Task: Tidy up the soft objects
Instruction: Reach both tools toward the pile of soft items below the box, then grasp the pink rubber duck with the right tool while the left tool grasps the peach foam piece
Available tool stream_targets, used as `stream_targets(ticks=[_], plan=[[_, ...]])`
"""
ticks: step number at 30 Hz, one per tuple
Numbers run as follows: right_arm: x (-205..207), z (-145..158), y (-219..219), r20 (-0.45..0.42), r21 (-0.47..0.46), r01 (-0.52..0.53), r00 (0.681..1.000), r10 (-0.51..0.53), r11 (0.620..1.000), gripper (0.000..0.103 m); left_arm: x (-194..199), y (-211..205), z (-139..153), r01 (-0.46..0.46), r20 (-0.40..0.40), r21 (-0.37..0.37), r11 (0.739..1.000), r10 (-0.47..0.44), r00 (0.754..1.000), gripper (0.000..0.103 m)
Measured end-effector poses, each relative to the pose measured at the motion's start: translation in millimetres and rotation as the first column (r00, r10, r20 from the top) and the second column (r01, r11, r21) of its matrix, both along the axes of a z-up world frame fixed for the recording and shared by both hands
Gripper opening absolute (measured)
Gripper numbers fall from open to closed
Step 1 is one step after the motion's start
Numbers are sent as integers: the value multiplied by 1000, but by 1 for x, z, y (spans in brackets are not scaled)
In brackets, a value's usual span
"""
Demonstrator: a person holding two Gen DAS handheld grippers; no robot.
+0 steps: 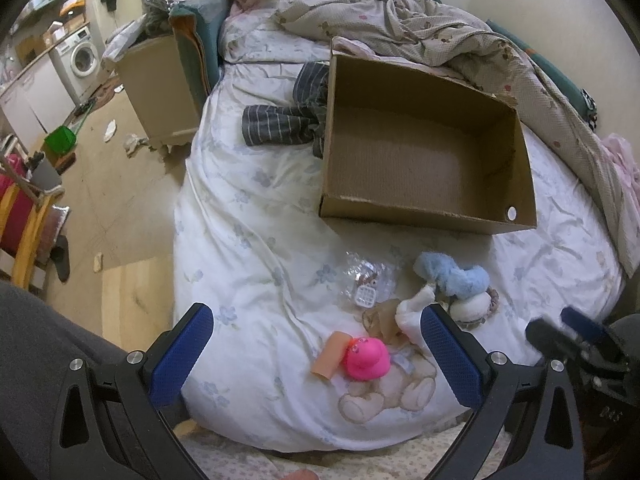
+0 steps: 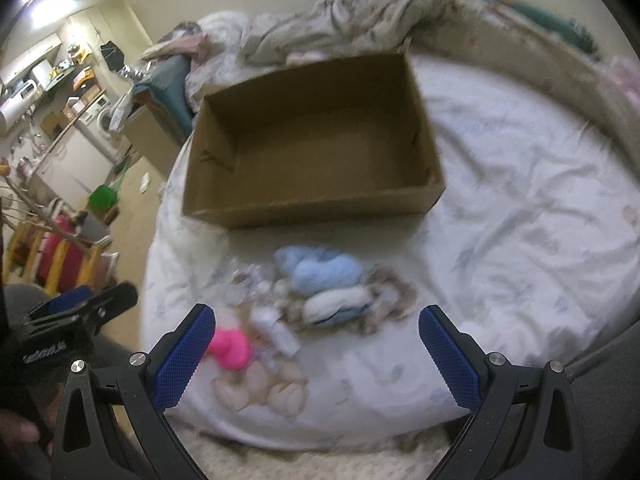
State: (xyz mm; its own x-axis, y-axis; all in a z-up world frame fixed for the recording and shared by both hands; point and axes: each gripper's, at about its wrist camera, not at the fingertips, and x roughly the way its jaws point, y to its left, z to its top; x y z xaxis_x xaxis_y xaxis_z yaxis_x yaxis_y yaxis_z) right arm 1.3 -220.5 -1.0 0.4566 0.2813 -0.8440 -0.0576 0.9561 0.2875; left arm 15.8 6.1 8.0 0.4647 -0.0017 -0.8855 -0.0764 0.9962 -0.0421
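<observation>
You are working over the bed [image 1: 256, 208], its white cover printed with pale flowers and a teddy bear, wrinkled and soft enough that anything on it sits in shallow dips. Take the cardboard box [image 1: 420, 216] as your landmark: it lies open-topped on the cover, stiff, plain brown and empty, probably there to receive the soft things. Behind the box a crumpled patterned blanket [image 1: 420, 20] is heaped. At the box's left side, a striped grey garment [image 1: 280, 124] runs in behind its wall.

In front of the box, towards you, the things to sort are gathered in one loose pile: a fluffy blue plush [image 1: 456, 276], a pale rounded cushion-like piece [image 1: 474, 306] beside it, a crinkled clear plastic bag [image 1: 366, 276], then the smooth pink rubber duck [image 1: 366, 360] nearest you, touching a peach-coloured tube [image 1: 330, 356].

Your left hand-held gripper [image 1: 316, 356] hangs angled down over the duck, jaws spread full, holding nothing. Your right hand-held gripper [image 2: 316, 356] is equally wide and empty over the same pile; its view is blurred.
</observation>
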Motion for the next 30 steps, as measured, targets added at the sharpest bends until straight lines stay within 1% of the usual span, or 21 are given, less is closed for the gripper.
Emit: stream_targets(ticks=[3,5,7,10,12,14,17,22,23,24,25,29,30], plan=[[5,-9,5,-91,72,-14,996,20,997,103,6,6,1,-16,-18,8,1000,16,1000,103],[8,-20,9,-157,142,-15,987,37,990,103,10,12,-1,-33,-32,9,999,33,999,103],[12,-34,18,-228,184,-17,972,60,983,103,15,18,-4,-51,-48,3,999,51,997,103],[14,-56,36,-309,228,-24,946,95,973,102,19,27,-10,-73,-68,-6,997,73,995,103],[17,-70,51,-350,256,-24,930,115,966,91,21,30,-14,-83,-81,-6,997,82,993,103],[20,-84,62,-392,264,-3,913,110,965,86,21,34,-18,-94,-97,-11,995,93,991,103],[24,-106,76,-448,282,45,890,90,958,83,23,38,-23,-102,-115,-15,995,100,988,103],[28,-127,92,-487,287,89,871,65,954,82,25,41,-33,-106,-145,-29,994,100,984,103],[30,-130,94,-488,291,96,871,62,952,77,26,41,-34,-105,-150,-33,994,99,984,103],[32,-132,96,-486,291,97,872,60,952,63,26,42,-36,-106,-157,-36,994,99,983,103],[32,-132,96,-484,294,97,873,60,951,55,26,43,-37,-109,-162,-39,993,101,982,103],[30,-126,89,-481,324,105,874,69,940,54,28,48,-40,-121,-170,-54,991,111,979,103],[33,-123,80,-482,329,101,873,75,939,54,28,49,-41,-124,-175,-58,991,112,978,103]])
